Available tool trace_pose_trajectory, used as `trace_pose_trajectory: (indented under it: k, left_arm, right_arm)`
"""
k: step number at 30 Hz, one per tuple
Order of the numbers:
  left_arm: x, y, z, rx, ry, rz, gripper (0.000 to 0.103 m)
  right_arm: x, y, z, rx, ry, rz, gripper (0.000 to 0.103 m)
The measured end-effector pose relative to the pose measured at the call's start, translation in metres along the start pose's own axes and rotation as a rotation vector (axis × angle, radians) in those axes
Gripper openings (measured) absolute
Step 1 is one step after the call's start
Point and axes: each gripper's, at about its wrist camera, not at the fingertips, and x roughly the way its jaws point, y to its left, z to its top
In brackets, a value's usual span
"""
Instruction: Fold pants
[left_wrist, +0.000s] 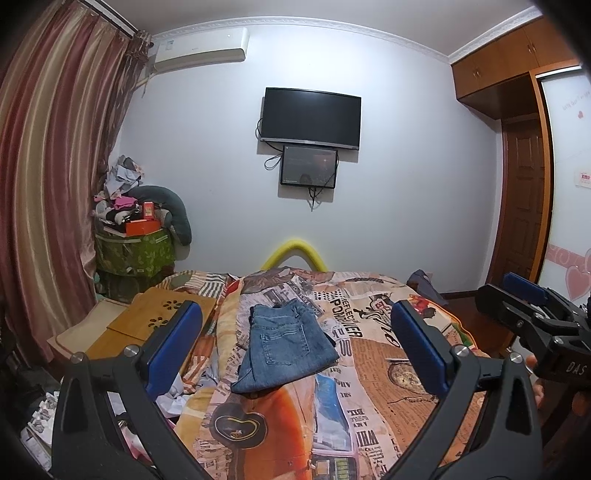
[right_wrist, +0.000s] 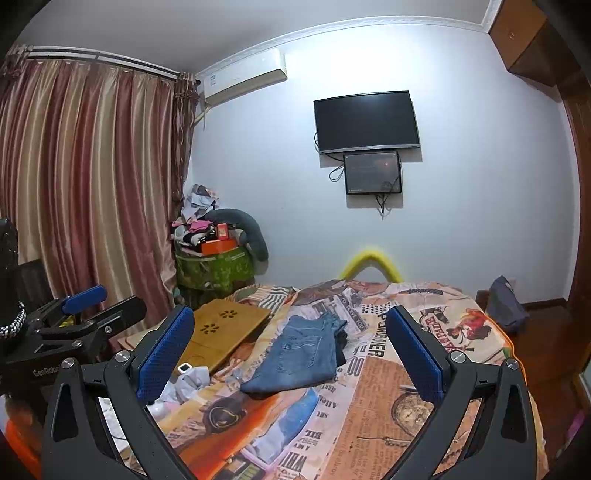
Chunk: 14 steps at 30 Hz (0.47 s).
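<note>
Blue jeans lie folded into a compact stack on the patterned bedspread, a back pocket facing up. In the right wrist view the same jeans rest mid-bed with a darker layer showing at their right edge. My left gripper is held above the bed's near side, open, nothing between its blue pads. My right gripper is likewise open and empty, well short of the jeans. Each gripper shows in the other's view: the right one at the right edge, the left one at the left edge.
A wooden lap tray lies on the bed's left side, with crumpled paper and a small white device nearby. A green storage bin piled with clutter stands by the curtain. Dark cloth hangs at the bed's far right. A hand grips the right tool.
</note>
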Motion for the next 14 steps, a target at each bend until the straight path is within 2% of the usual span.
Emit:
trace_pose_trajectory:
  k: [14]
  left_arm:
    - [0.0045, 0.0005, -0.0020, -0.005, 0.027, -0.038, 0.103]
  right_arm:
    - [0.0055, 0.0042, -0.0017, 0.007, 0.008, -0.010, 0.103]
